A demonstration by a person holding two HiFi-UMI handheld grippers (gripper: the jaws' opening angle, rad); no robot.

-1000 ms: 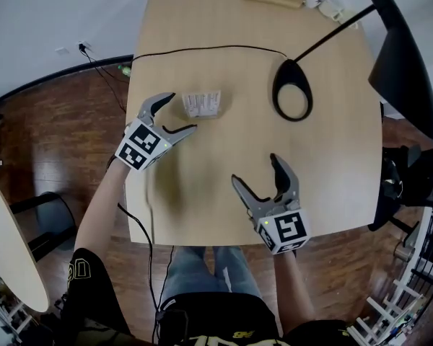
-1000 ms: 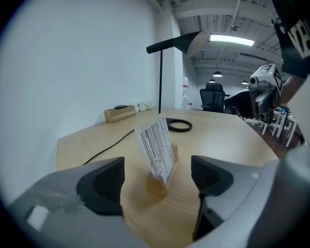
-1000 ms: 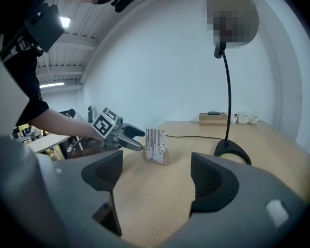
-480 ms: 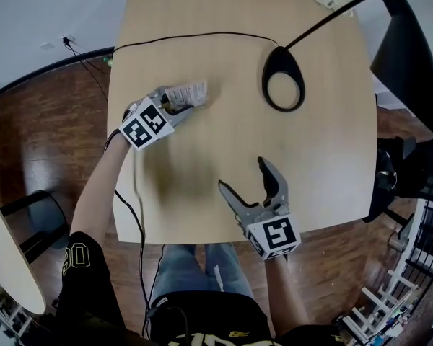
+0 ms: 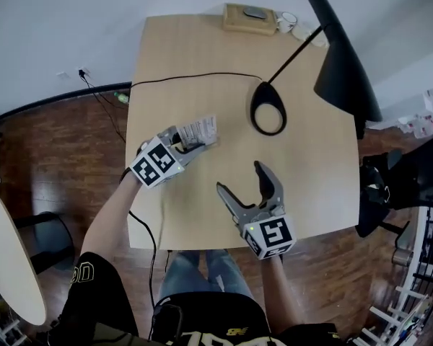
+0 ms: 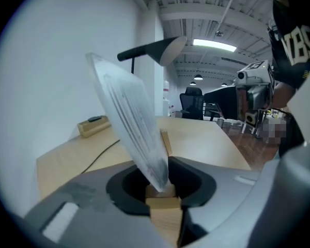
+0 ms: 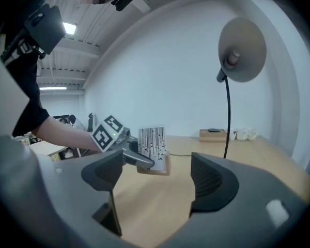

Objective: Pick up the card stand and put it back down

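The card stand (image 5: pixel 199 131) is a small wooden block with a black-striped white card upright in its slot. My left gripper (image 5: pixel 186 147) is shut on the wooden base (image 6: pixel 163 208); its jaws have just been closing on it. The card (image 6: pixel 132 122) rises tilted between the jaws in the left gripper view. In the right gripper view the stand (image 7: pixel 154 148) looks raised a little off the table, with the left gripper (image 7: pixel 139 160) at its base. My right gripper (image 5: pixel 240 178) hovers open near the table's front, holding nothing (image 7: pixel 157 182).
A black desk lamp has its ring base (image 5: pixel 268 110) mid-table and its shade (image 5: pixel 343 56) over the right side. A black cable (image 5: pixel 195 77) crosses the light wood table (image 5: pixel 317 193). A wooden box (image 5: pixel 250 17) and white cups (image 5: pixel 289 21) sit at the far edge.
The left gripper went from open beside the stand to shut on its base and has risen with it. The right gripper rose too and stayed open.
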